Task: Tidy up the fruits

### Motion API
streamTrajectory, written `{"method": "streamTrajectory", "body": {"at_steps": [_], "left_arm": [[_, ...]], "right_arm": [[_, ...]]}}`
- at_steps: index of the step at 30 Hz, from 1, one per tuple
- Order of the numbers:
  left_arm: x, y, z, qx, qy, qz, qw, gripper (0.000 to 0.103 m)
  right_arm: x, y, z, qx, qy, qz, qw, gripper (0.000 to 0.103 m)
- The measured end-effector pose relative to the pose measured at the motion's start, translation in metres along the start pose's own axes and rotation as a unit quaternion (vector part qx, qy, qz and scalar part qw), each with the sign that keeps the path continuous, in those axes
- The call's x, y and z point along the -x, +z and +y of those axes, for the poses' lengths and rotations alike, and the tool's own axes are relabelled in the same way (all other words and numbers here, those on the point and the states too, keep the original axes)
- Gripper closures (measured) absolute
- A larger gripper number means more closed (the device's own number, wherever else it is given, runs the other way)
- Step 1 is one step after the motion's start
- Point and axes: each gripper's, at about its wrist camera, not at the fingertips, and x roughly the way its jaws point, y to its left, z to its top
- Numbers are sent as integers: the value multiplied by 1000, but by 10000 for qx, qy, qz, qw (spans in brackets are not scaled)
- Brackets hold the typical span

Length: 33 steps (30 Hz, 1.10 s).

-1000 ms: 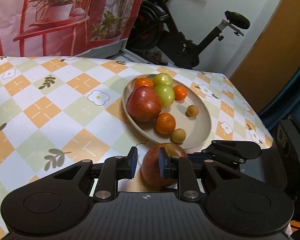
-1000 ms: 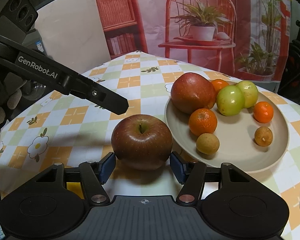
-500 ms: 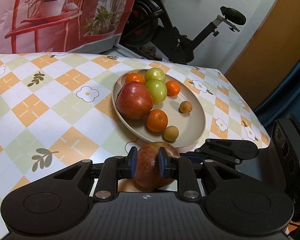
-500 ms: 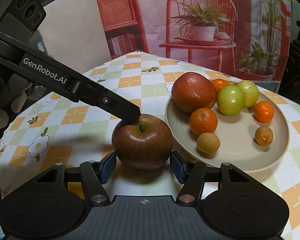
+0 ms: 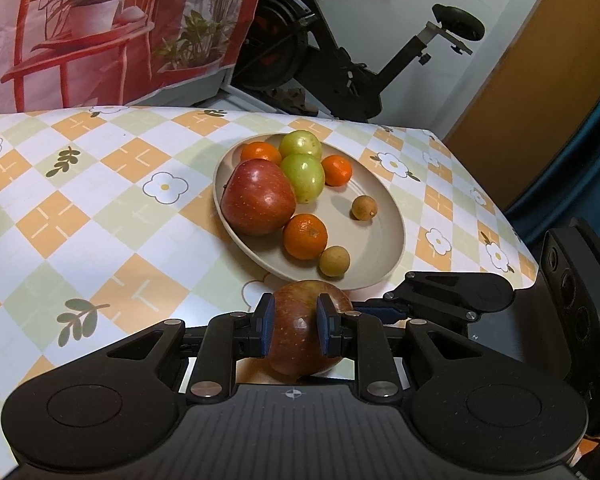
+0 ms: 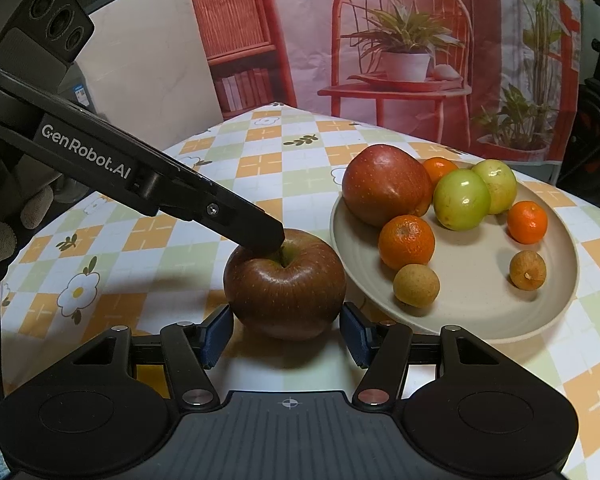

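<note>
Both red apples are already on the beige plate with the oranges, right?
No. Only one red apple lies on the beige plate. The right wrist view shows the other red apple on the checked tablecloth beside the plate.

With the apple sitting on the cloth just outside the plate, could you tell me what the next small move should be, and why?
Probably close the right gripper on the apple: its pads flank the fruit without clearly pressing, and the left gripper, shut, only rests its tip by the stem. The plate has room beside it.
</note>
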Motion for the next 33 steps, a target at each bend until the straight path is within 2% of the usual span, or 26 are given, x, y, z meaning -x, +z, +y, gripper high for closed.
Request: {"method": "streamTrajectory", "body": {"at_steps": [22,33], "left_arm": [[-6,2,-12,-134,58,48,9999,79],[-1,-5,-6,85,-56,49,9999,77]], "right_arm": [[12,-9,-5,-150,33,-124,9998,48],[12,-9,-1,-12,-37,-25,10000,45]]}}
